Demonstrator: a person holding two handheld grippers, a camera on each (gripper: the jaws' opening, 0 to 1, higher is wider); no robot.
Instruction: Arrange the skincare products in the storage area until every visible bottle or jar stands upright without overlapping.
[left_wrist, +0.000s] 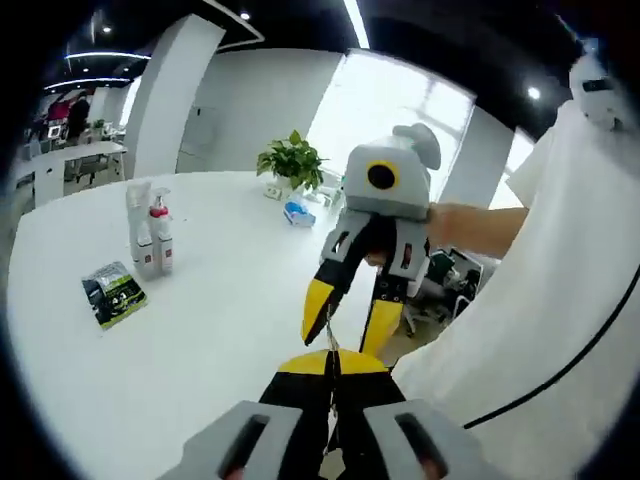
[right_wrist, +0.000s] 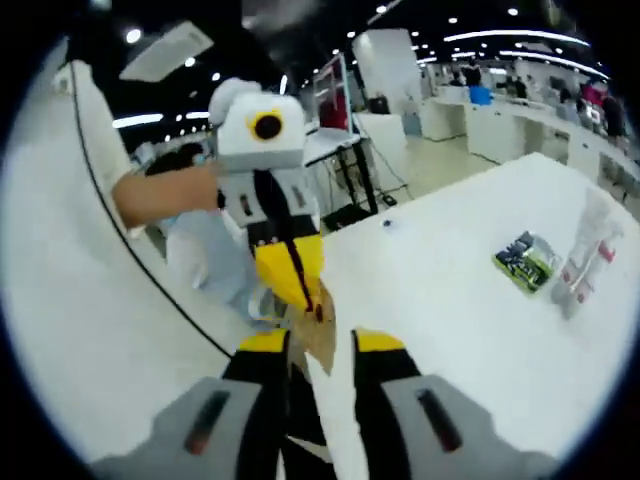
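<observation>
Left gripper (left_wrist: 333, 362): jaws pressed together, yellow tips meeting. Nothing identifiable gripped. Blurred brownish patch at the tip in the right gripper view, too indistinct to name.

Right gripper (left_wrist: 343, 340): jaws spread apart, grasping nothing. Held tip to tip with the left gripper off the near edge of the round white table (left_wrist: 210, 330), in front of a person's white shirt (left_wrist: 560, 300).

Task items: two clear plastic spray bottles with red-and-white labels (left_wrist: 150, 232), upright, side by side, touching or very nearly so. Green-and-black flat sachet (left_wrist: 113, 293) lying flat just beside them. All three well apart from both grippers. Same bottles (right_wrist: 590, 255) and sachet (right_wrist: 527, 262) confirmed far across the table in the right gripper view.

Also noted: green potted plant (left_wrist: 292, 160) and small blue-and-white object (left_wrist: 298, 212) at the far side.

Judged stage: approach not yet begun.

Recommended method:
- Separate the grippers and carry the spread right gripper toward the bottles.
- Approach level, jaws either side of one bottle body, below the pump head.
- Avoid nudging the neighbour, since tall narrow bottles likely tip easily.
- Close gently, lift little, set down with a clear gap between the two.
- Keep the sachet uncovered and everything within sight.
</observation>
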